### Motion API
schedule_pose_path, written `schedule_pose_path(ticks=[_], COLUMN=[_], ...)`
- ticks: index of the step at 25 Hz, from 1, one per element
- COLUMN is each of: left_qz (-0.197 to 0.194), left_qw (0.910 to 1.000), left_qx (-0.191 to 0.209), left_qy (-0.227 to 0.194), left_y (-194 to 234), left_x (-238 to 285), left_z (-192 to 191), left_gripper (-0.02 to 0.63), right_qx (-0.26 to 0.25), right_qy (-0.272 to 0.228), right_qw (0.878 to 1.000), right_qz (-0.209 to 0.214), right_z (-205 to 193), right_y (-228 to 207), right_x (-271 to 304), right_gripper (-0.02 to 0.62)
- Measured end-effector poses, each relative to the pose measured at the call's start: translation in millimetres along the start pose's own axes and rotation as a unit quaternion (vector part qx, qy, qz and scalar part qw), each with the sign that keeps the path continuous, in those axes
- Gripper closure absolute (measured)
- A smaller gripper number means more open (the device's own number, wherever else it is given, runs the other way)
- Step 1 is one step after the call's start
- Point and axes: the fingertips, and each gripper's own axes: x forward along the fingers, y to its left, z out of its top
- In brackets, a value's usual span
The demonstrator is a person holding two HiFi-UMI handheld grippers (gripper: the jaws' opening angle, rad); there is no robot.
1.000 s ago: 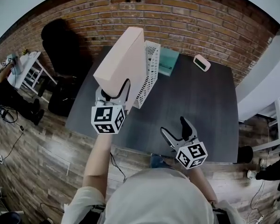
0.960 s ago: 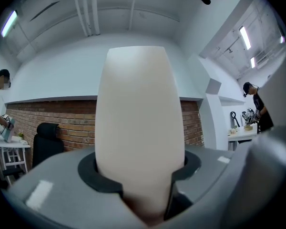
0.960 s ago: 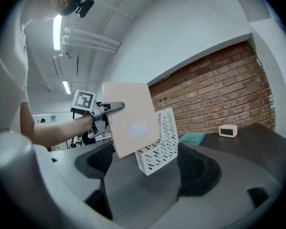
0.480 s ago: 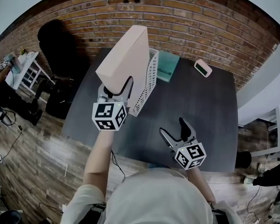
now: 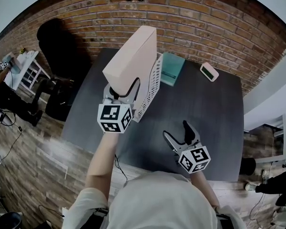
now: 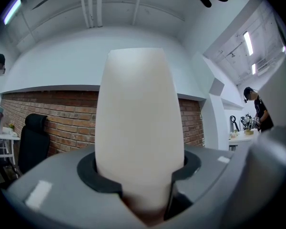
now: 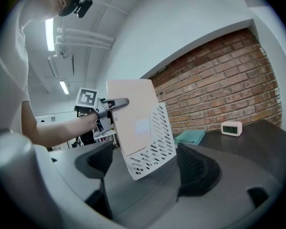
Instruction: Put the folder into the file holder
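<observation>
Black chair (image 5: 57,42): I see it at far left, off the counter's (image 5: 205,113) edge and in front of the brick wall (image 5: 181,18).
Left gripper (image 5: 123,86): it points about level, and my left gripper view shows the fingers (image 6: 93,173) standing wide and clamped on the folder's near edge.
Folder (image 5: 131,56): pale pink and held up on edge, above the counter. It sits just beside the file holder's left flank and overlaps it. I cannot tell whether its lower edge has gone in.
File holder (image 5: 150,87): white with slotted sides, standing on the counter's far left part.
Teal book (image 5: 172,69): lying flat just right of the file holder, towards the wall.
Right gripper (image 5: 177,131): over the near middle of the counter. Its fingers (image 7: 198,168) are spread apart with only the dark top between them. From its own view I see the folder (image 7: 133,123) in front of the file holder (image 7: 155,147).
Clock (image 5: 209,71): small and white, furthest right, near the far edge and well apart from the book.
</observation>
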Motion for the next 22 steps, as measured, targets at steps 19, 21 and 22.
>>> schedule_pose_path(ticks=[19, 21, 22], left_qz=[-0.011, -0.010, -0.008], left_qw=[0.9994, 0.9992, 0.9991], left_qx=[-0.015, -0.014, -0.014], left_qy=[0.029, 0.036, 0.039], left_y=[-4, -5, -6], left_x=[10, 10, 11], left_z=[-61, -70, -74], left_gripper=[0.336, 0.334, 0.333], right_qx=[0.017, 0.019, 0.019], right_qy=[0.019, 0.019, 0.020], right_qw=[1.000, 1.000, 1.000], right_qz=[0.005, 0.007, 0.008], right_z=[-11, -11, -11], right_y=[-19, -19, -19], right_x=[18, 19, 20], right_gripper=[0.196, 0.196, 0.196])
